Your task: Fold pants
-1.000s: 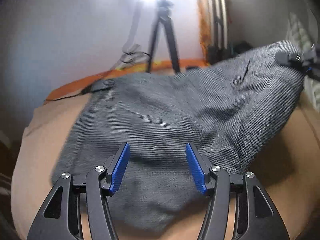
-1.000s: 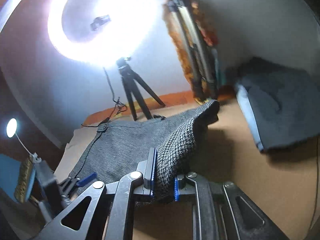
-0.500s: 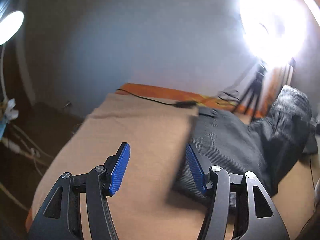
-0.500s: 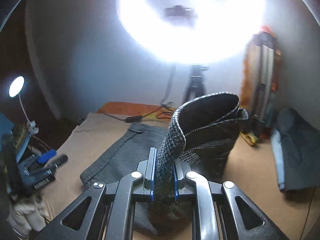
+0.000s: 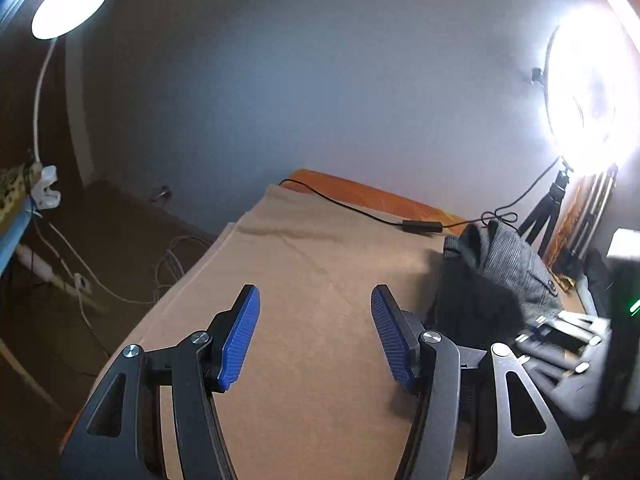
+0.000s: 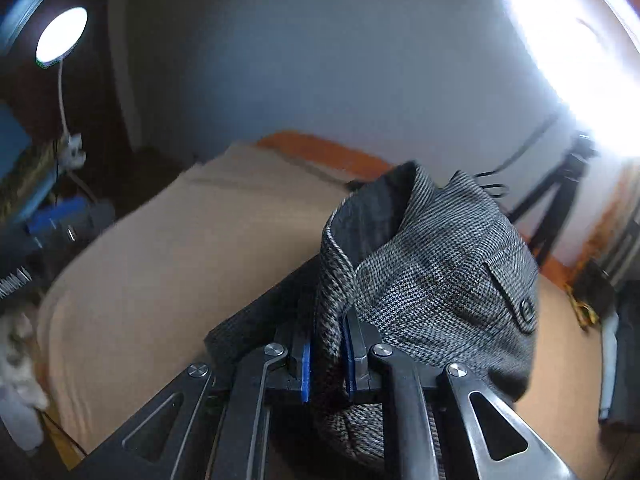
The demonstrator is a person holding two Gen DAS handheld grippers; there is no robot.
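Note:
The grey houndstooth pants hang bunched from my right gripper, which is shut on a fold of the cloth; a buttoned pocket flap shows on the right side. In the left wrist view the pants sit lifted at the right above the tan bed cover. My left gripper is open and empty, held over bare tan cover to the left of the pants.
A bright ring light on a tripod stands at the far right with a black cable across the cover's back edge. A desk lamp and cords are off the left edge. Dark folded cloth lies at the right.
My right gripper has lifted the pants and carried them leftward, bunching them. My left gripper has swung left off the pants and now looks over bare cover.

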